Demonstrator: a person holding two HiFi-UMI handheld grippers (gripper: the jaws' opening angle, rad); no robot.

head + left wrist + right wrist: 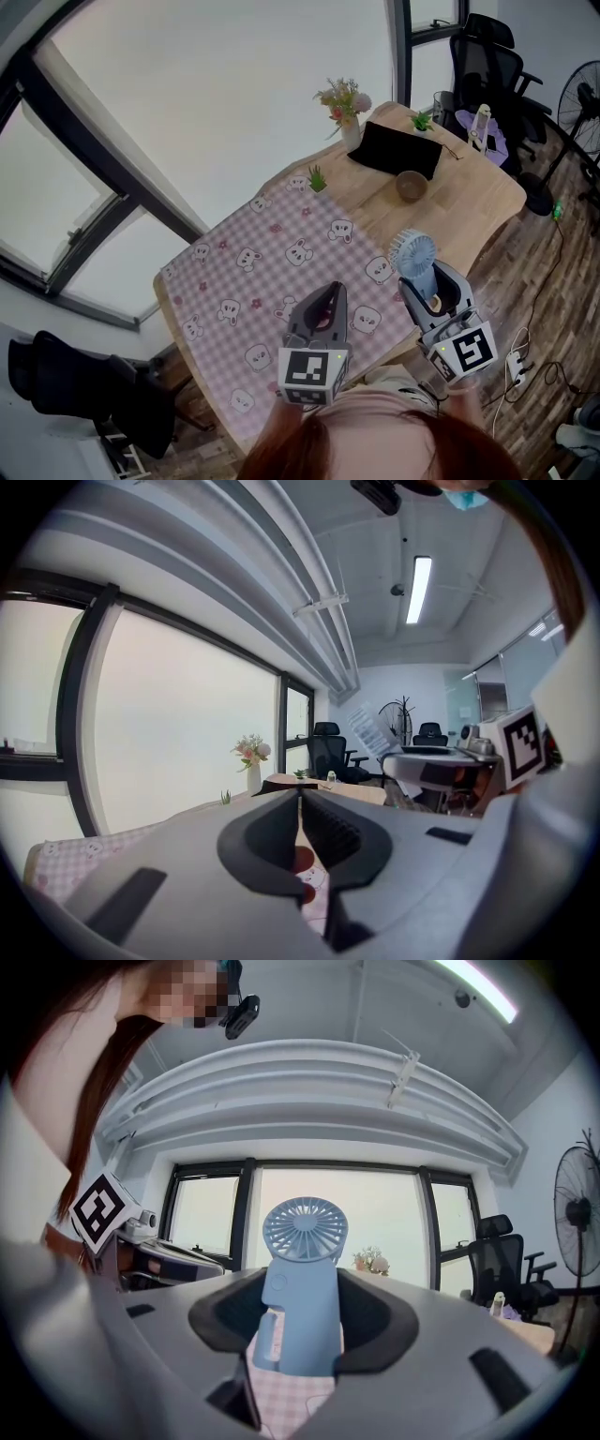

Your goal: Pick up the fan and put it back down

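I have the right gripper (429, 284) fingers clamped on the upright blue handheld fan (302, 1274); the left gripper (330, 292) fingers are together.

A cloth (253, 272) covers the table's (469, 202) near half. At the cloth's 4 o'clock edge, the fan (413, 255) sits between the right gripper's (429, 281) jaws; the left gripper (330, 292) is at 6 o'clock. A vase (352, 134) and a bowl (411, 186) stand beyond at 1 o'clock.

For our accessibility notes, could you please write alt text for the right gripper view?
A light-blue handheld fan stands upright in the jaws of the right gripper, gripped by its handle, above a pink checked tablecloth. Behind it are a bright window and an office chair.
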